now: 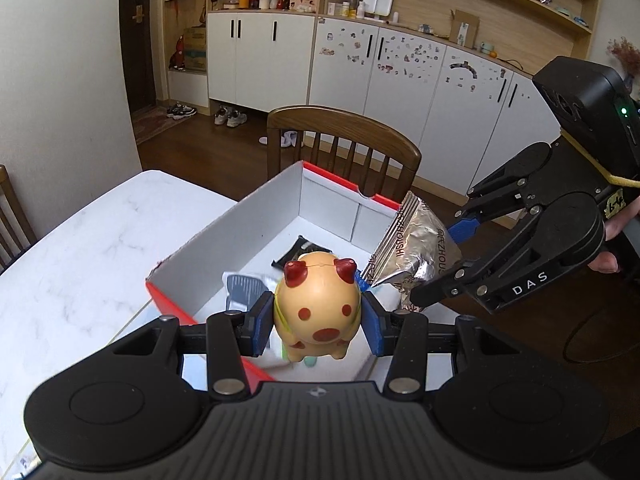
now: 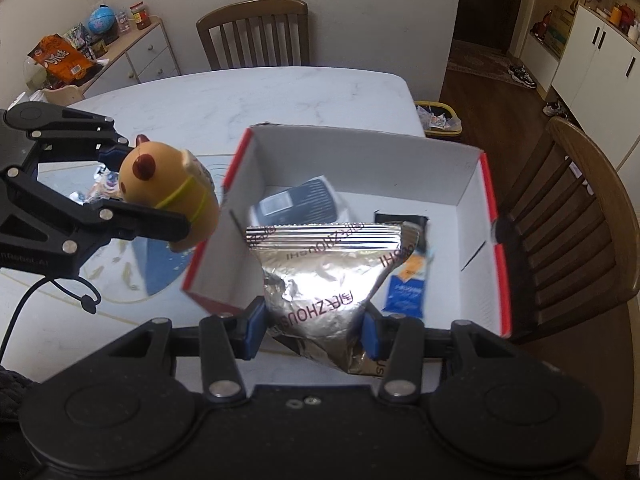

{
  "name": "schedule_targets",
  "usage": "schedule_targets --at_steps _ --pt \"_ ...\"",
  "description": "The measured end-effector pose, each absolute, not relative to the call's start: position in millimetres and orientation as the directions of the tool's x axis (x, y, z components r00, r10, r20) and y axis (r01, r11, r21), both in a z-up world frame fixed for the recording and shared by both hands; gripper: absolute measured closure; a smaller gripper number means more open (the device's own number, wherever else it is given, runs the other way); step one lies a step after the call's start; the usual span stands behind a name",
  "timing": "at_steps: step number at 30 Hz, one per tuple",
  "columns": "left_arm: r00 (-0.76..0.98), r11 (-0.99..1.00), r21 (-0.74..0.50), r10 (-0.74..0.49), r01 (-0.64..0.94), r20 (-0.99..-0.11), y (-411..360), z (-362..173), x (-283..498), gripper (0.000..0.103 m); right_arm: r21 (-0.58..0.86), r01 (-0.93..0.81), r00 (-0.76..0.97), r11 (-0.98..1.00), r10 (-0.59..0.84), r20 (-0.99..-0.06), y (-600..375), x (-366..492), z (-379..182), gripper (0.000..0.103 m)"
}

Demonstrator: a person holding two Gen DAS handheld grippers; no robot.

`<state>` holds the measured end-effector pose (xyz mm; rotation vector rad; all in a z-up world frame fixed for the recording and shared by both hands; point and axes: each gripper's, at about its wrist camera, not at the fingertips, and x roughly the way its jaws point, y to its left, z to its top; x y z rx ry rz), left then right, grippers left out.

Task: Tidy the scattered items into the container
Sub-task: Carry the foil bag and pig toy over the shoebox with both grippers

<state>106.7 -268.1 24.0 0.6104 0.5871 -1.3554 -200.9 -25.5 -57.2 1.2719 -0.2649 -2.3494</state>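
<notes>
My left gripper is shut on an orange pig toy with red spots and ears, held above the near rim of an open white box with red edges. The toy and left gripper show at the left in the right wrist view, just outside the box's left wall. My right gripper is shut on a crinkled silver foil packet over the box's near side; that packet and right gripper hang at the box's right side. Inside the box lie a dark-and-white pouch, a black packet and a blue packet.
The box stands on a white marble table with a printed mat to its left. Wooden chairs stand at the far and right sides. White cabinets line the wall. A sideboard with snacks sits beyond the table.
</notes>
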Motion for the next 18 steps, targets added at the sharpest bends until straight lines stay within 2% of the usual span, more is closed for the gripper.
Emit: schedule_targets --at_steps 18 --pt "0.121 0.118 0.059 -0.636 0.991 -0.762 -343.4 -4.6 120.9 0.059 0.336 0.279 -0.438 -0.9 -0.431 -0.789 10.2 -260.5 -95.5 0.058"
